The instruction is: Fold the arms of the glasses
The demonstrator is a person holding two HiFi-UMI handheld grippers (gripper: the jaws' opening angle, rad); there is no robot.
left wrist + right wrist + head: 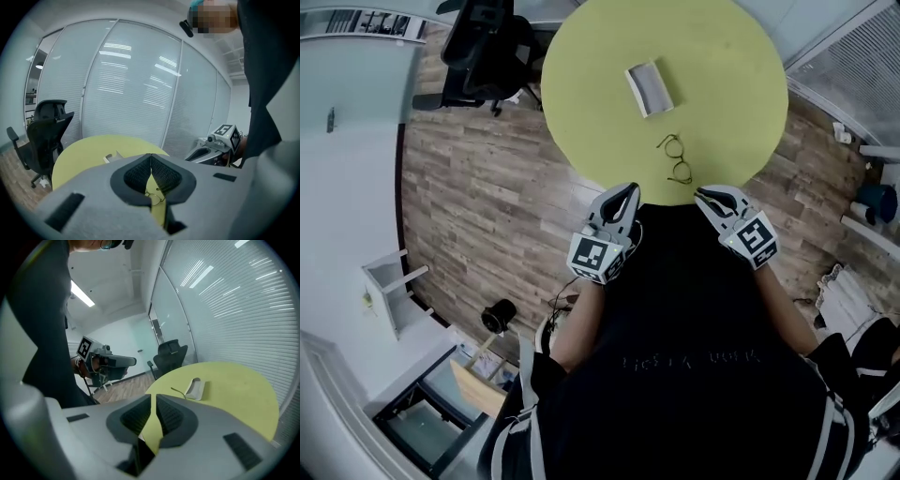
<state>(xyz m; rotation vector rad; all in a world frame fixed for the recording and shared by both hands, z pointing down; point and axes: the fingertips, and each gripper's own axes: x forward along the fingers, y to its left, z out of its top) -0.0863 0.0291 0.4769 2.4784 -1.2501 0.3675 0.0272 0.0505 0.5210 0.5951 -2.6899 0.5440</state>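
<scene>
Thin-rimmed glasses (677,159) lie with their arms unfolded on the round yellow-green table (581,84), near its front edge. My left gripper (627,188) hovers at that edge, just left of the glasses, with its jaws shut on nothing. My right gripper (701,194) is held just right of them, also shut and empty. In the left gripper view the glasses (154,193) show below the closed tips of the left gripper (151,157). Only a thin slit separates the pads of the right gripper (153,397).
A grey open glasses case (649,88) lies farther back on the table, beyond the glasses. A black office chair (483,47) stands at the table's far left on the wood floor. A glass wall with blinds (140,84) runs behind the table.
</scene>
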